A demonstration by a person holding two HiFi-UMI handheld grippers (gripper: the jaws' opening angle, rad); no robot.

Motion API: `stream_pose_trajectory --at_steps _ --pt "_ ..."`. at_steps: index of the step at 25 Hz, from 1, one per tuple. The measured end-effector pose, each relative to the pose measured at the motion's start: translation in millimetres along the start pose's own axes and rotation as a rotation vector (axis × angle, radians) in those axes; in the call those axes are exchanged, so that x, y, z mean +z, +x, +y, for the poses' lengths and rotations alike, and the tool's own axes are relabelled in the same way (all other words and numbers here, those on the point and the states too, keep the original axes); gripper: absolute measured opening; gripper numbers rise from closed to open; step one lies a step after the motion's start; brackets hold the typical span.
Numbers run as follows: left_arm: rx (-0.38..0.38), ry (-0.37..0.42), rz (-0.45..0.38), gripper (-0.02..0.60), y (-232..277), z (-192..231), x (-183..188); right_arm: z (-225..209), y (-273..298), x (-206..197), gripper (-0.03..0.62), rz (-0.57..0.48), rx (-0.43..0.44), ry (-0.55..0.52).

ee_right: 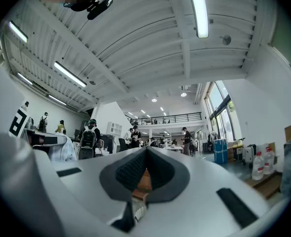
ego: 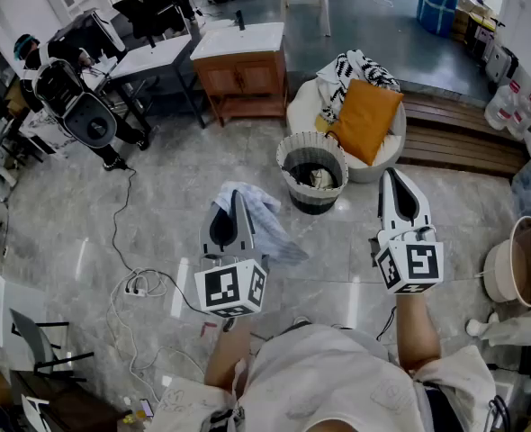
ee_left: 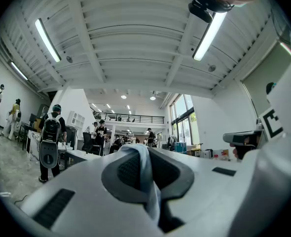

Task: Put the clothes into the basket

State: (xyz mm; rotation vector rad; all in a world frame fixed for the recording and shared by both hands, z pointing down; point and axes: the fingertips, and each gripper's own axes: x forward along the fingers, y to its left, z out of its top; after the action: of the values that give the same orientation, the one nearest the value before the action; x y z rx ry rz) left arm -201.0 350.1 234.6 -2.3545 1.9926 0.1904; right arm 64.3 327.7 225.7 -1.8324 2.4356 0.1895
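Observation:
A grey woven basket (ego: 311, 171) stands on the marble floor ahead of me, with some clothes lying inside it. My left gripper (ego: 237, 207) is shut on a pale blue-white cloth (ego: 267, 223), which hangs from its tip to the right, short of the basket and to its left. In the left gripper view the cloth (ee_left: 148, 181) runs pinched between the dark pads of the left gripper (ee_left: 138, 149). My right gripper (ego: 394, 183) is held to the right of the basket, its jaws together with nothing in them. The right gripper (ee_right: 146, 149) faces level across the room.
Behind the basket sits a white round seat (ego: 387, 156) with an orange cushion (ego: 366, 120) and a black-and-white patterned cloth (ego: 351, 70). A wooden cabinet (ego: 241, 70) stands further back. Cables (ego: 135, 286) trail on the floor at left. A round pot (ego: 522, 264) is at right.

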Motion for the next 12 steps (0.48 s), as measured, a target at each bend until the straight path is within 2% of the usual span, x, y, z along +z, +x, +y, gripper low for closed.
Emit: stream_pose_trajectory --at_steps 12 --pt "-0.055 -0.004 0.006 0.015 -7 7 -4 24 -7 -10 -0.012 0.017 -0.035 0.002"
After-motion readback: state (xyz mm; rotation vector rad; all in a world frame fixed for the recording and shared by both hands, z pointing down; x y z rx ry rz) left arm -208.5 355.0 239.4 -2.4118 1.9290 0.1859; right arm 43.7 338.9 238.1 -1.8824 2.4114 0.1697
